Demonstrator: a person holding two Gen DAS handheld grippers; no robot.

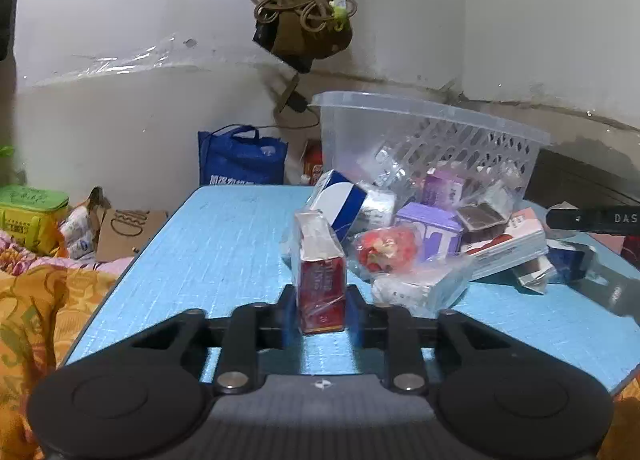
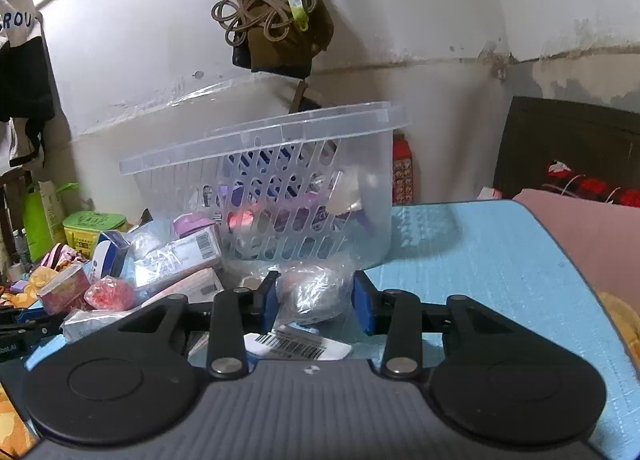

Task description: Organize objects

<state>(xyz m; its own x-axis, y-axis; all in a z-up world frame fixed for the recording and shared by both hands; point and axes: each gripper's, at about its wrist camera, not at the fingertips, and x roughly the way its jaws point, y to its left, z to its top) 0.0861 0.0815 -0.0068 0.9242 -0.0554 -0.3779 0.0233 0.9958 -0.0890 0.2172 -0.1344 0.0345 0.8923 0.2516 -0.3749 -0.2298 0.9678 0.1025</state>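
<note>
**Both claws closed on wrapped goods beside the basket**

The left gripper (image 1: 321, 310) is clamped tight on a red box (image 1: 320, 284) sealed in clear film, standing upright on the blue mat (image 1: 224, 244), its pale top leaning toward twelve o'clock. The right gripper (image 2: 314, 302) has its blue pads pressed against a crinkled clear bag (image 2: 316, 292) with something silvery inside; a barcode label (image 2: 296, 346) lies just under it at six o'clock.

From the left wrist, the pile shows plainly at two o'clock of the red box: a blue-and-white carton (image 1: 340, 200), purple boxes (image 1: 434, 228) and a red wrapped lump (image 1: 386, 248), all spilling from the tipped transparent basket (image 1: 432, 132). A blue tote (image 1: 240, 160) stands beyond the mat at eleven o'clock.

The right wrist alone shows the basket's slotted wall face on, with purple and red packets inside, and the pile at nine o'clock.
</note>
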